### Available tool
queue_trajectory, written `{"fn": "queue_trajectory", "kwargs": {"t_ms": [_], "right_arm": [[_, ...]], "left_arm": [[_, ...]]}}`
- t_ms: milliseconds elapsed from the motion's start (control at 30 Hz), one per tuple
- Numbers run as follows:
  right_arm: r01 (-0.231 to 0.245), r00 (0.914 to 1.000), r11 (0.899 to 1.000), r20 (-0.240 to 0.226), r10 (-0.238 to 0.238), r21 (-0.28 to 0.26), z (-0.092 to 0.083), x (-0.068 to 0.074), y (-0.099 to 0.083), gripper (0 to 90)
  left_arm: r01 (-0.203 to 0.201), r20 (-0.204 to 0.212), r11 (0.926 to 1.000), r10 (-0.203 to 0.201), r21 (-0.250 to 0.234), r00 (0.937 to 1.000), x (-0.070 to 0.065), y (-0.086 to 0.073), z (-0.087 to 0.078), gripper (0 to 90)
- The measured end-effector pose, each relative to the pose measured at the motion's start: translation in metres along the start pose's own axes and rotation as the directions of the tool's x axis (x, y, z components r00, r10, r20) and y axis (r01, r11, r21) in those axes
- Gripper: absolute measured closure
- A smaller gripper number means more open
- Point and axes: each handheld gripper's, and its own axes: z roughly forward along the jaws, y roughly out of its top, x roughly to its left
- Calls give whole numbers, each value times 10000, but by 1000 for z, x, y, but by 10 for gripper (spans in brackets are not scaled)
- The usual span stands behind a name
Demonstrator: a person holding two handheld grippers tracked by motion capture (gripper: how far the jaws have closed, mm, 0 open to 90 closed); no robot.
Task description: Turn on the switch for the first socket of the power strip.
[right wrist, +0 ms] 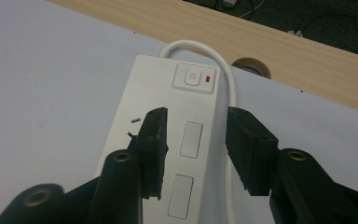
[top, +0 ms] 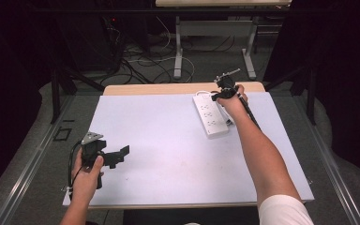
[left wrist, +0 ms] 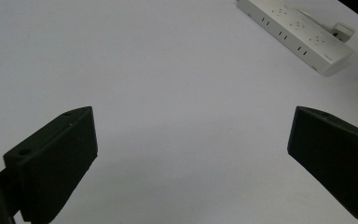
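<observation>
Inspector: As seen from the high view, where does the power strip (top: pixel 209 114) lie?

Assessor: On the white mat (top: pixel 168 140) covering the table (top: pixel 168 88), toward its far right part, with its switch end nearest the wooden far edge.

Inspector: Right gripper (right wrist: pixel 196 140)?

Assessor: Held over the strip's switch end. Jaws are partly apart, one above the strip's top face, the other above the white cord (right wrist: pixel 228 84) running beside it. Whether they touch anything, I cannot tell. A red indicator (right wrist: pixel 208 79) sits beside the switch.

Inspector: Left gripper (left wrist: pixel 191 144)?

Assessor: Near the mat's front left corner, well apart from the strip. Jaws stand wide apart, with bare mat between them.
</observation>
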Motion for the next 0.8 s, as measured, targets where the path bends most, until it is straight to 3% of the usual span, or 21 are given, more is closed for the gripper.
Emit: {"fn": "queue_trajectory", "kwargs": {"t_ms": [333,567,800], "right_arm": [[-22,10000,10000,-55,22,-56,10,-1,-1,752],[-352,9991,9994,-217,353,51,17,-1,-4,813],[-235,9996,9997,-187,233,-92,23,-3,-5,882]], "left_arm": [[8,-14,10000,-8,-14,10000,-1,0,-1,17],[28,6,10000,-28,-56,10000,0,0,-1,17],[37,4,10000,-37,4,10000,1,-1,-3,18]]}}
